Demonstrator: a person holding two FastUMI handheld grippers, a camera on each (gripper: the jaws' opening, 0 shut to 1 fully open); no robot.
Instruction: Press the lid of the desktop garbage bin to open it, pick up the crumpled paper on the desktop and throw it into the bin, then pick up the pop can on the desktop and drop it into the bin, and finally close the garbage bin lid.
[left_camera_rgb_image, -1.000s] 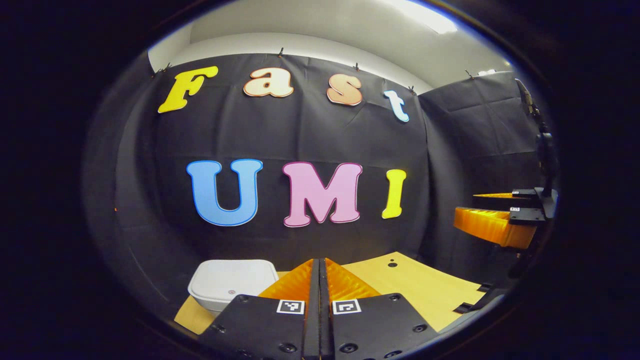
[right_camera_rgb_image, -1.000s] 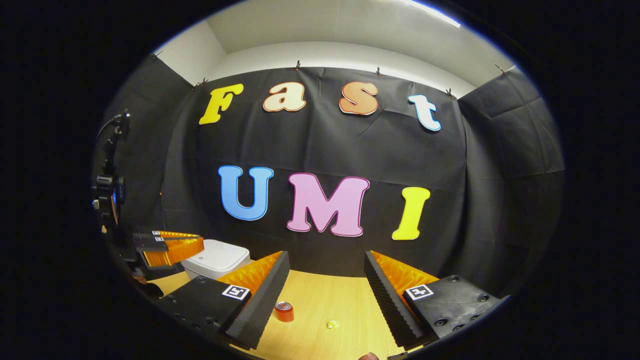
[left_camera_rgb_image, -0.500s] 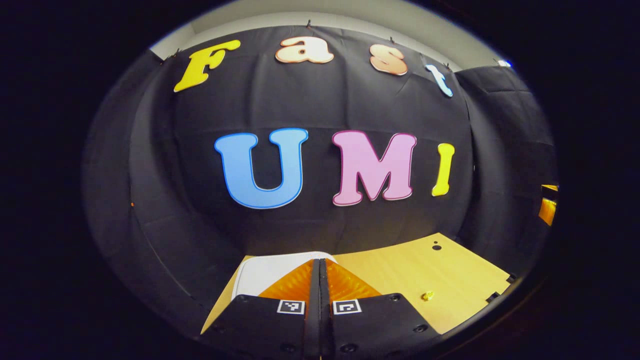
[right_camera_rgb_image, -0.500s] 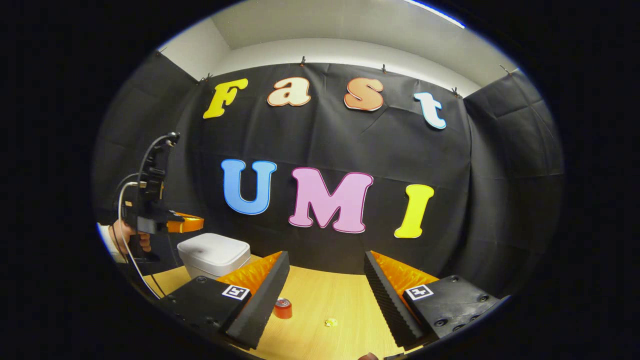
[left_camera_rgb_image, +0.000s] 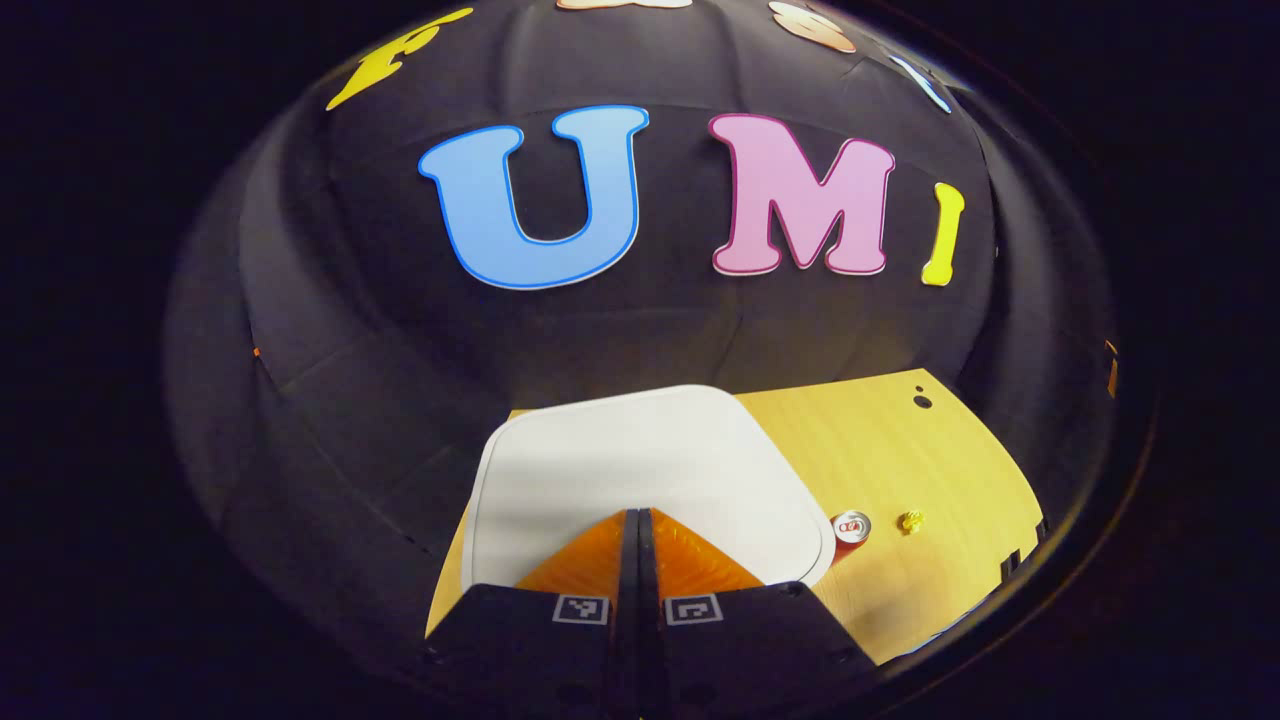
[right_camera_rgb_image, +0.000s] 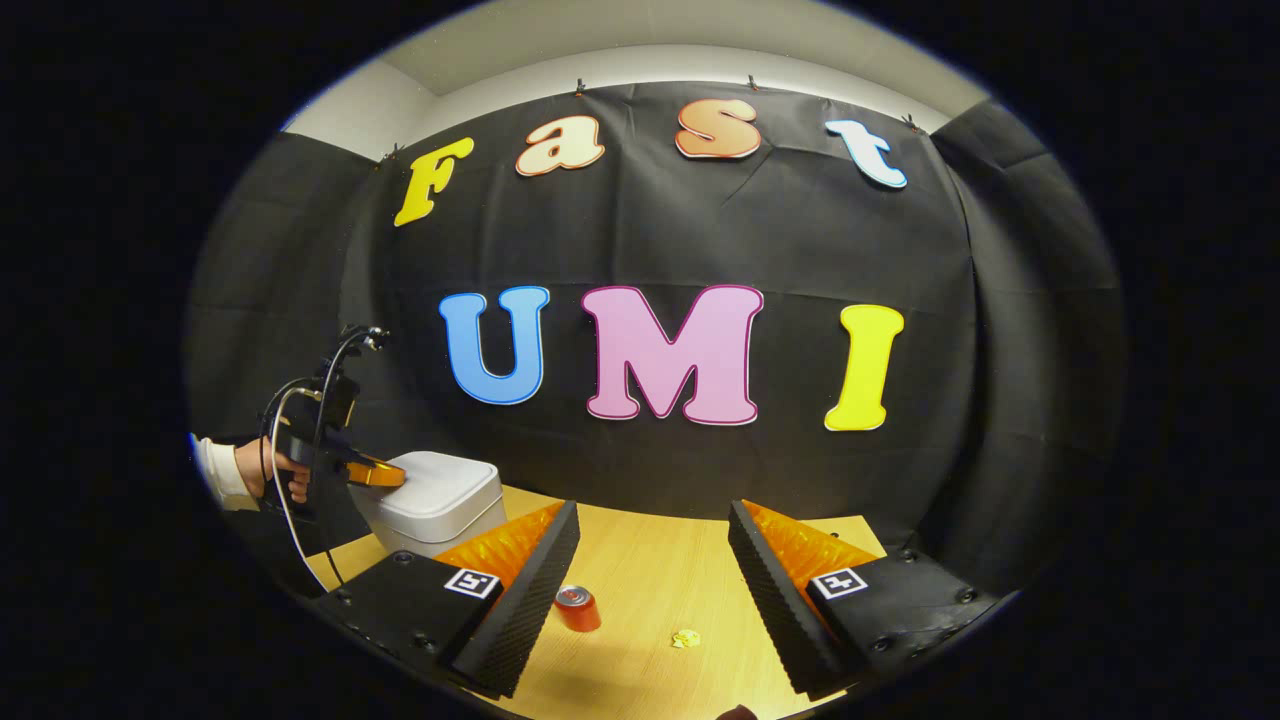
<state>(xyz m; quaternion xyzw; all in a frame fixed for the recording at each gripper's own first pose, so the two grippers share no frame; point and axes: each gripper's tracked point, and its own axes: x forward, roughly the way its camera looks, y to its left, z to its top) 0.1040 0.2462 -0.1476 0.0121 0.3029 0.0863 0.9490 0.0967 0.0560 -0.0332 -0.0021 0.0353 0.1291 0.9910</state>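
The left gripper (left_camera_rgb_image: 638, 520) is held with jaws pressed together, empty, over the closed white lid of the garbage bin (left_camera_rgb_image: 640, 460). The right gripper (right_camera_rgb_image: 652, 545) is held with jaws spread wide, empty; the pop can (right_camera_rgb_image: 578, 607) and crumpled paper (right_camera_rgb_image: 685, 638) are seen between them on the counter (right_camera_rgb_image: 650, 560).

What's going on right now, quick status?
Left gripper shut, fingers over the white plastic bin lid, lid still closed. Right gripper open, empty. Red pop can and yellow crumpled paper untouched on the wooden desktop. Nothing blocking.
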